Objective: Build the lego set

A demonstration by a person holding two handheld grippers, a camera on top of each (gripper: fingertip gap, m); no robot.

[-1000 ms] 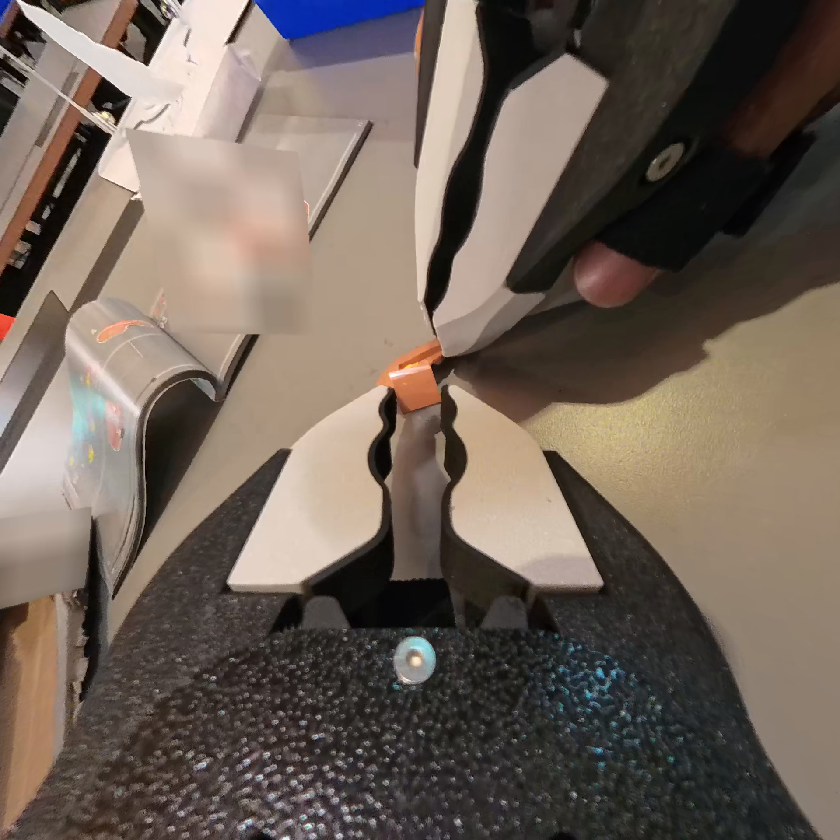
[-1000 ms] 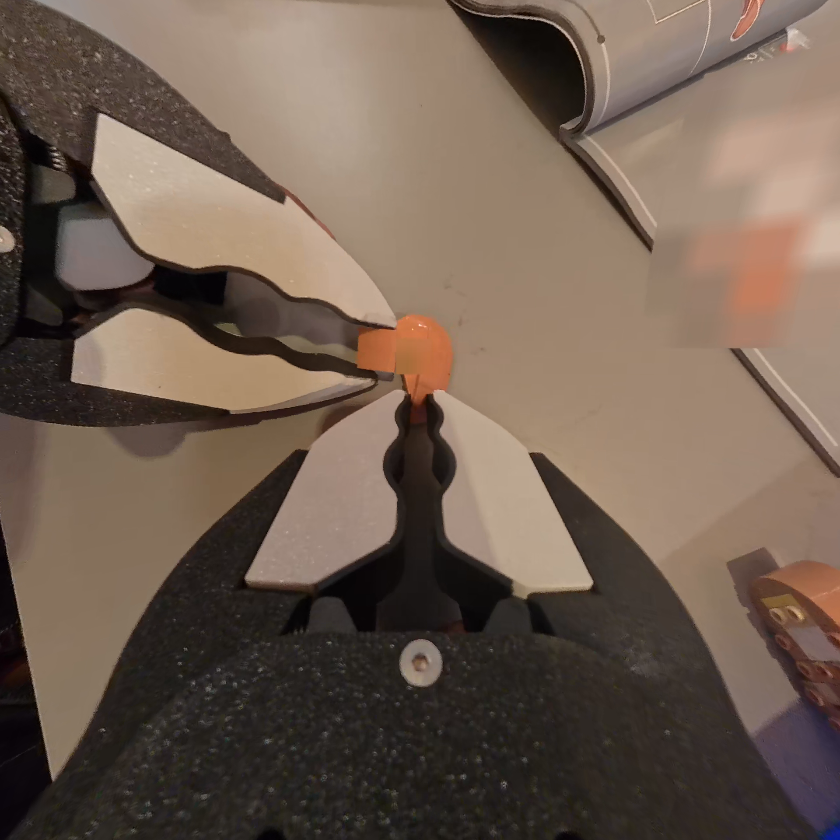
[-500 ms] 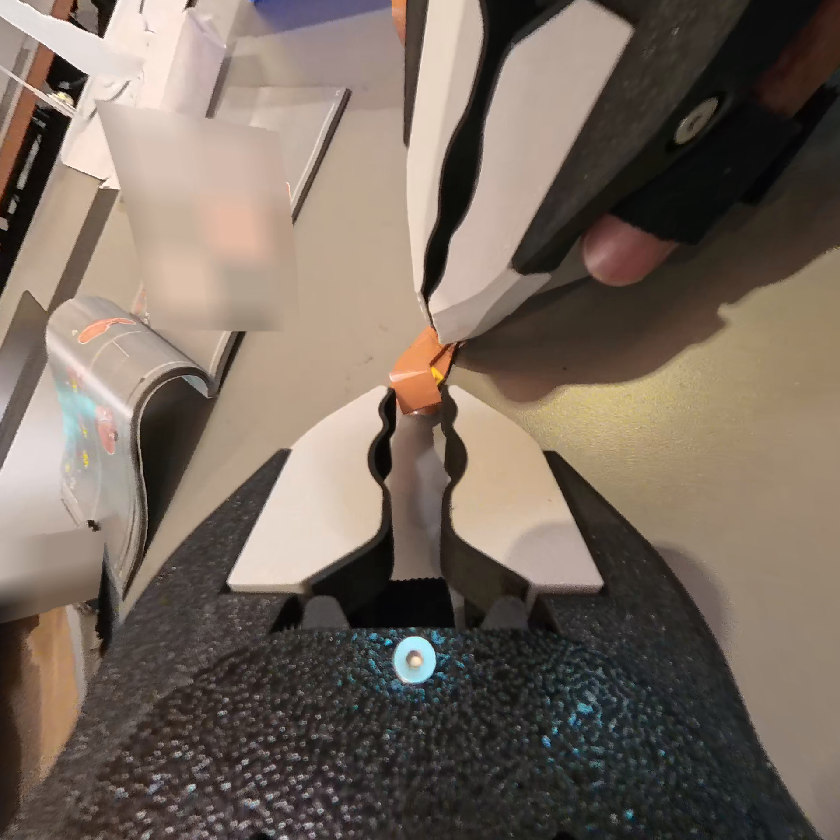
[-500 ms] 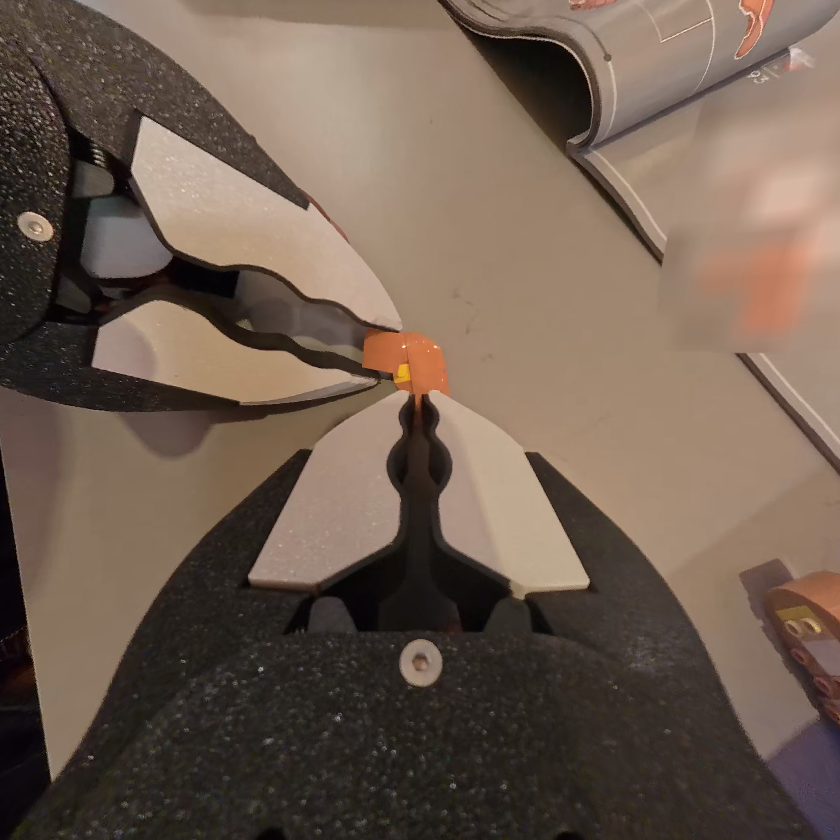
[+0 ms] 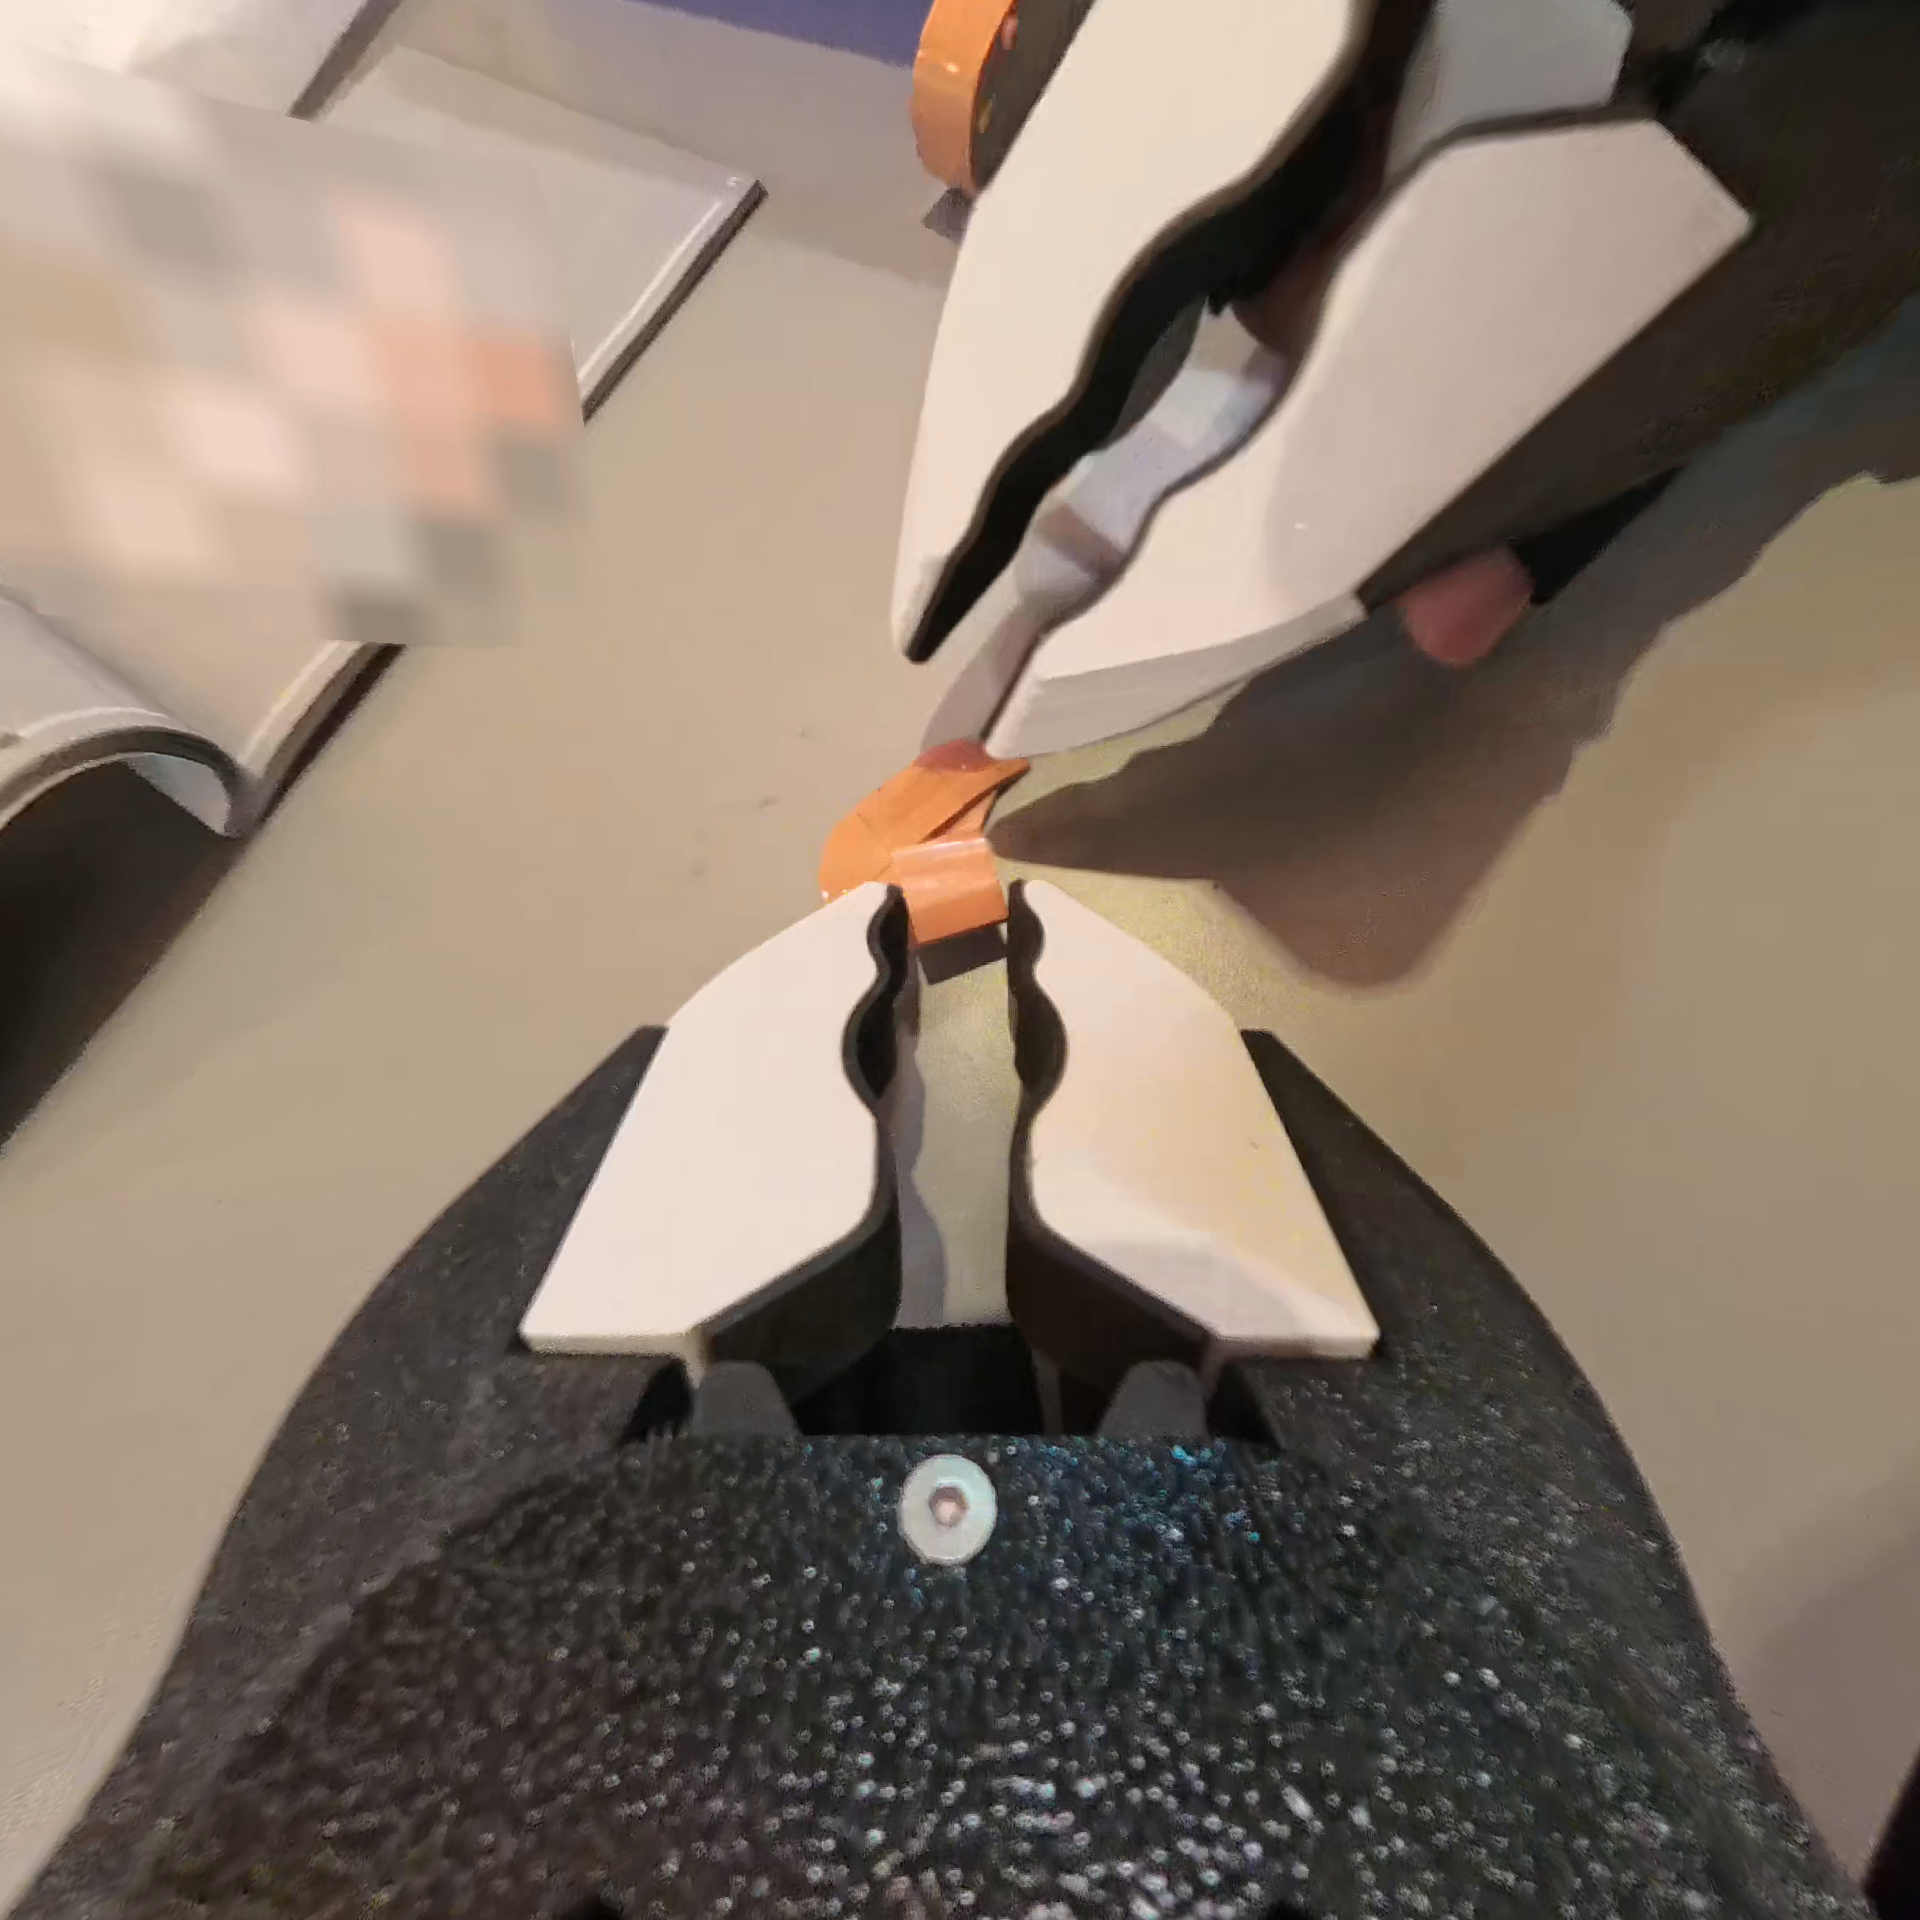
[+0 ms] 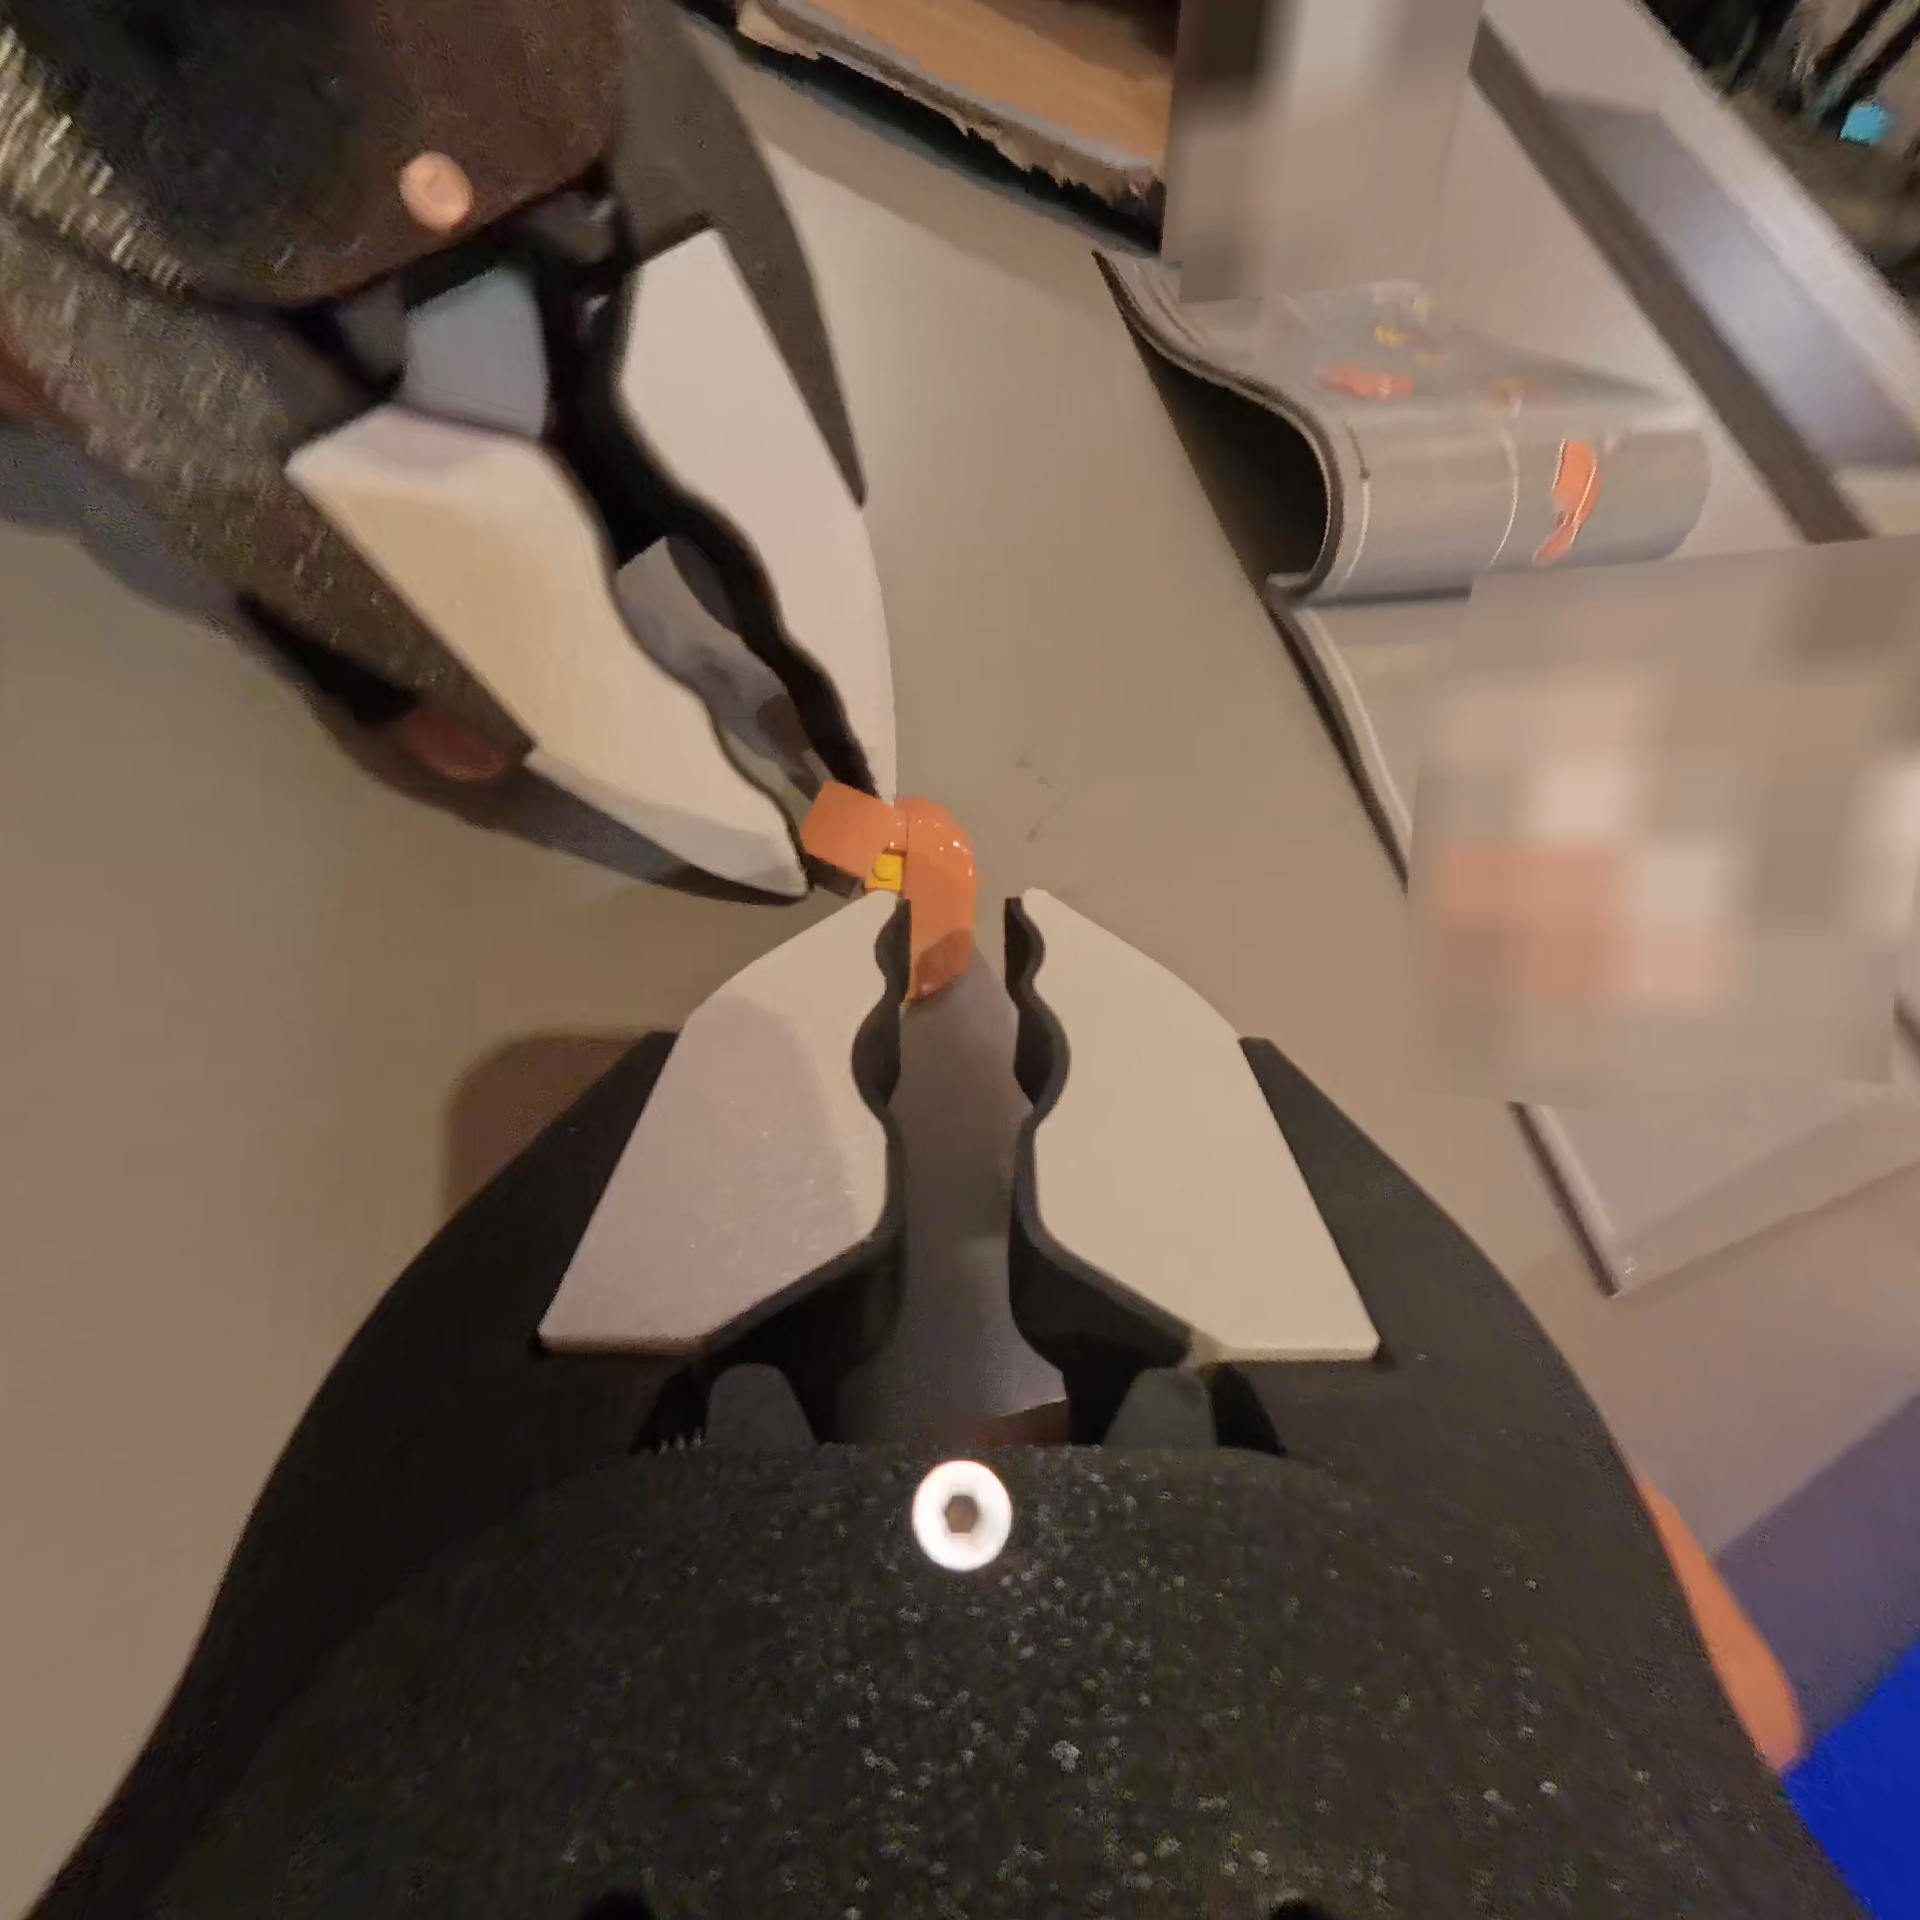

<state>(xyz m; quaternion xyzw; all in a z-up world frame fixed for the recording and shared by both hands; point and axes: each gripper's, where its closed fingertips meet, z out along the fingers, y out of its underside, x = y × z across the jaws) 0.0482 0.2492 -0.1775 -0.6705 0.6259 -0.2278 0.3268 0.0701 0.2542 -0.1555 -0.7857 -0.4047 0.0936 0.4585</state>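
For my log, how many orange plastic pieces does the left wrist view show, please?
2: a small orange curved plastic piece at the left gripper, and a larger orange piece at the top edge behind the right gripper. More may be hidden.

Warm, dim indoor light casts a soft dark shadow (image 5: 1299, 831) on the table (image 5: 416, 1039), while motion blur smears both wide-angle views, edges bending.

Grey-beige table (image 5: 436, 1039) — on it an open booklet (image 6: 1507, 499) (pages curled).
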